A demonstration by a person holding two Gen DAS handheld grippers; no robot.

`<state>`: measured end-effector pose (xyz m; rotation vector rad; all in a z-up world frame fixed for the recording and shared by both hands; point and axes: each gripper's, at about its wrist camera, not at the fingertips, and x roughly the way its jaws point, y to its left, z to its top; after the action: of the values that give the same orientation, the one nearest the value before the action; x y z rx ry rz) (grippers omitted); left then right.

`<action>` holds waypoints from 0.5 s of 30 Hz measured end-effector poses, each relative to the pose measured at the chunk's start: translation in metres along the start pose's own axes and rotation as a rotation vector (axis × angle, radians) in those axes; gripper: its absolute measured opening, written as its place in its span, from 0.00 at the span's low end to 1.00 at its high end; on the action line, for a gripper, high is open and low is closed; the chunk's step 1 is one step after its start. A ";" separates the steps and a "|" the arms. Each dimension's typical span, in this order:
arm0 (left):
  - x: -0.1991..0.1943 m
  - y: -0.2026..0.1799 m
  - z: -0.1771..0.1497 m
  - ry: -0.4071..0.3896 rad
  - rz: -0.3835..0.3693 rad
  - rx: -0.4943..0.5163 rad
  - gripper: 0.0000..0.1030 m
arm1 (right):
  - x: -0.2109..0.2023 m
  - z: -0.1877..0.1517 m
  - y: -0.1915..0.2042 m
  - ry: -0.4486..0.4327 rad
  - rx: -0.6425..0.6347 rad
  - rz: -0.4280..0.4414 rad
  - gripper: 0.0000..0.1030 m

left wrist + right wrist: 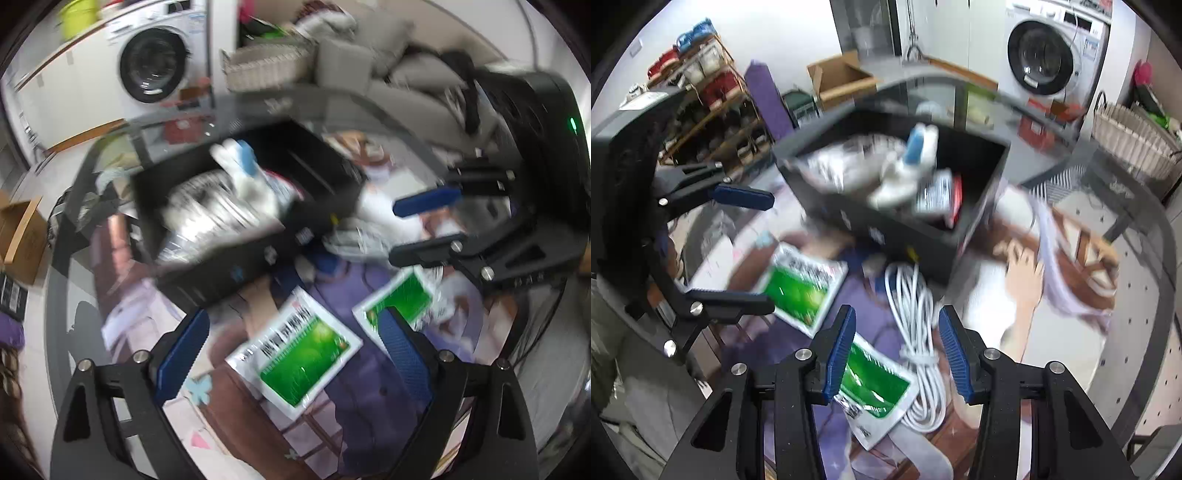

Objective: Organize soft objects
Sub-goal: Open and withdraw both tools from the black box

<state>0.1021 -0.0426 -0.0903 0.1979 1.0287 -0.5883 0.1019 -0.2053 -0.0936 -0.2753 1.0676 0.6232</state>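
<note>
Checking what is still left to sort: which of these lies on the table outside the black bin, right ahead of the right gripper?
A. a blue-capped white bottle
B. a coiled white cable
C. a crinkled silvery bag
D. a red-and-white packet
B. The coiled white cable lies on the printed mat in front of the black bin, between the open fingers of the right gripper; the other three sit inside the bin.
</note>
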 end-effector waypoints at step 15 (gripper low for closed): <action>0.035 -0.017 -0.007 0.113 -0.082 0.228 0.90 | 0.021 -0.004 -0.008 0.042 0.039 0.012 0.47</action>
<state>0.1010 -0.0669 -0.1217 0.3946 1.0817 -0.7769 0.1110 -0.2069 -0.1147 -0.2491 1.1217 0.6087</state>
